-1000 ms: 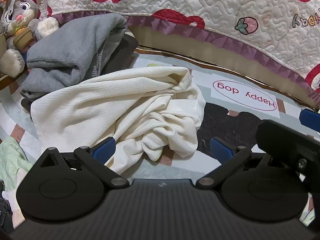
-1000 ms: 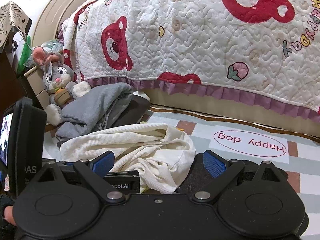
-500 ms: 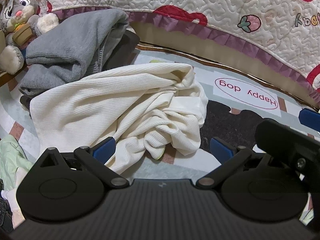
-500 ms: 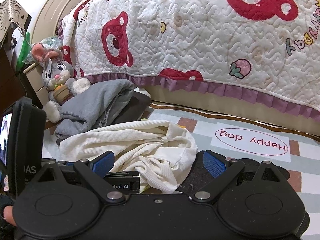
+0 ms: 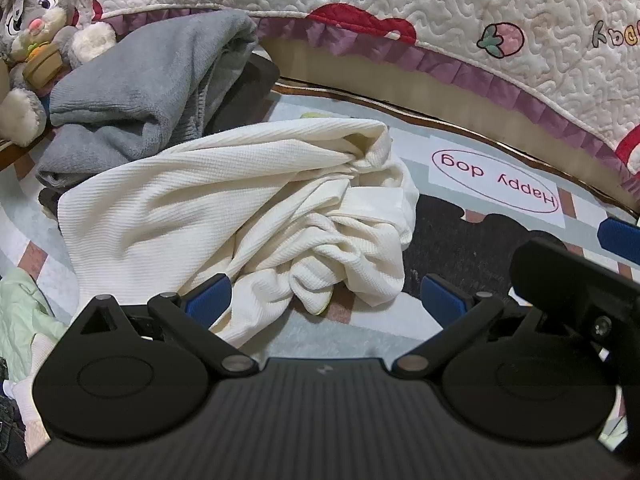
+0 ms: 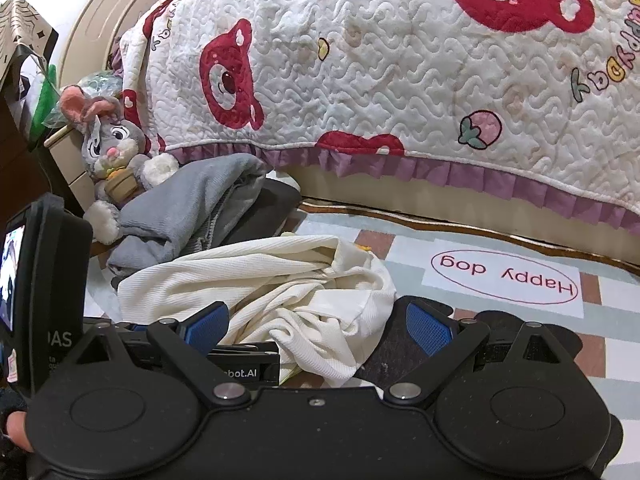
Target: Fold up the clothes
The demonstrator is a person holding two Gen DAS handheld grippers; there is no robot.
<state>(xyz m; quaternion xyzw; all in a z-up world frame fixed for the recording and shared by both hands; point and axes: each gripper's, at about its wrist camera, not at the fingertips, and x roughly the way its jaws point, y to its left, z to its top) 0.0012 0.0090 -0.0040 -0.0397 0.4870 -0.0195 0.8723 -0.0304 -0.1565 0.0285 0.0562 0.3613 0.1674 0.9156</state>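
A crumpled cream ribbed garment (image 5: 240, 200) lies in a heap on the floor mat (image 5: 352, 332), its bunched part toward the right. My left gripper (image 5: 324, 300) hovers just in front of it, open, with the blue pads wide apart and nothing between them. The same cream garment (image 6: 280, 288) shows in the right wrist view. My right gripper (image 6: 318, 326) stands open above its near edge, with the left gripper's body (image 6: 44, 292) close at its left. A grey garment (image 5: 136, 84) is piled behind the cream one.
A bed with a quilted bear-print cover (image 6: 400, 64) runs along the back. A plush rabbit (image 6: 112, 152) sits at the far left by a nightstand. A pale green cloth (image 5: 20, 320) lies at the left edge. The mat carries a "Happy dog" label (image 6: 504, 276).
Both grippers have drifted slightly, so the cream garment sits a little lower and nearer in both views. Nothing was grasped or let go.
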